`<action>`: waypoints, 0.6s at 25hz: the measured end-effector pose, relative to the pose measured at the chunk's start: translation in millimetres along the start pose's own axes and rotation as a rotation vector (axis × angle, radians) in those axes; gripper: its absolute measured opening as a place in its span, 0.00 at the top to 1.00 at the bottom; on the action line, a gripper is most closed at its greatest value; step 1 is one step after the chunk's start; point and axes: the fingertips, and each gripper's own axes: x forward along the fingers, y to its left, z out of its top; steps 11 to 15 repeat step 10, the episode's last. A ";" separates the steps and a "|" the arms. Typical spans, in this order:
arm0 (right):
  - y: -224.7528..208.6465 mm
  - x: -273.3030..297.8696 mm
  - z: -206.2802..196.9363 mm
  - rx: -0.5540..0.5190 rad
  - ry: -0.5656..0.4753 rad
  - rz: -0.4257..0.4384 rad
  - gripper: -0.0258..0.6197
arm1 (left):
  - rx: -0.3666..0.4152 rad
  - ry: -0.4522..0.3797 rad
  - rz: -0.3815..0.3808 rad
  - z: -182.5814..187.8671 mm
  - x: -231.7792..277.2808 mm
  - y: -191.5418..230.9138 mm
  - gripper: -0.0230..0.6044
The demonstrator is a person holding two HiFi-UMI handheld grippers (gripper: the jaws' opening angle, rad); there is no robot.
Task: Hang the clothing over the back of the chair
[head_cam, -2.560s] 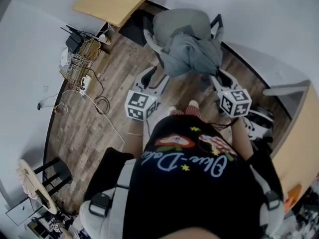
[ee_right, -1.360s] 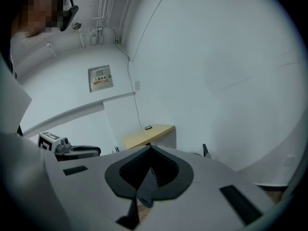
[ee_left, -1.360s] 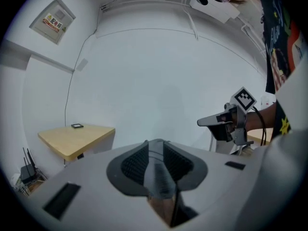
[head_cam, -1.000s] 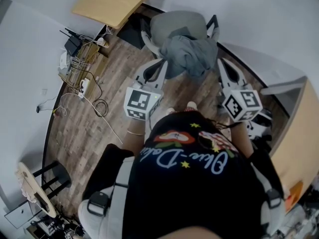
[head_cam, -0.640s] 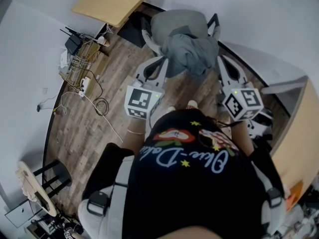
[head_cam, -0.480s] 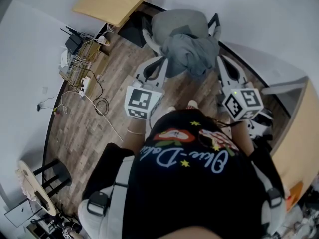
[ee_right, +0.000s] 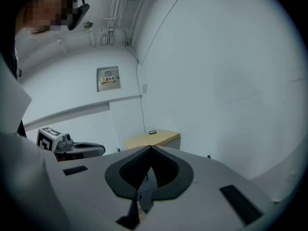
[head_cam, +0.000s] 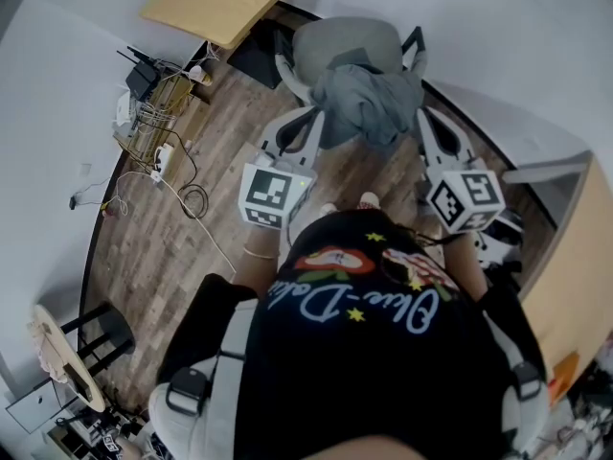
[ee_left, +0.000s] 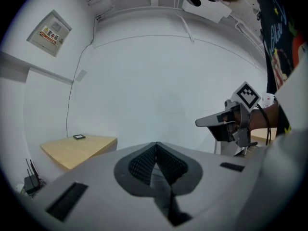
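In the head view a grey garment (head_cam: 367, 102) lies bunched over the back of a grey office chair (head_cam: 343, 46). My left gripper (head_cam: 314, 120) sits just beside the garment's left edge and is shut with nothing in it. My right gripper (head_cam: 424, 116) sits beside its right edge, also shut and empty. In the left gripper view the jaws of my left gripper (ee_left: 156, 146) meet against a bare white wall, and my right gripper (ee_left: 198, 122) shows at the right. In the right gripper view my right gripper (ee_right: 150, 150) has its jaws closed, with my left gripper (ee_right: 102, 149) at the left.
A wooden desk top (head_cam: 215, 3) stands behind the chair. A router and loose cables (head_cam: 153, 113) lie on the wood floor at the left. A stool (head_cam: 72, 353) is at the lower left. Another wooden desk (head_cam: 575, 286) and a chair base (head_cam: 498, 238) are at the right.
Since the oldest frame both grippers have shifted slightly up along the garment's sides. Over the last second nothing has visibly moved.
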 end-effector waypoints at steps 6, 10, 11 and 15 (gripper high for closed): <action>-1.8 0.9 -1.1 0.008 0.005 -0.008 0.96 | -0.019 0.008 0.003 -2.7 -0.9 3.2 0.96; -2.1 0.3 -0.6 0.007 0.011 -0.001 0.96 | -0.021 0.011 -0.002 -2.6 0.1 0.3 0.96; -2.1 0.3 -0.6 0.007 0.011 -0.001 0.96 | -0.021 0.011 -0.002 -2.6 0.1 0.3 0.96; -2.1 0.3 -0.6 0.007 0.011 -0.001 0.96 | -0.021 0.011 -0.002 -2.6 0.1 0.3 0.96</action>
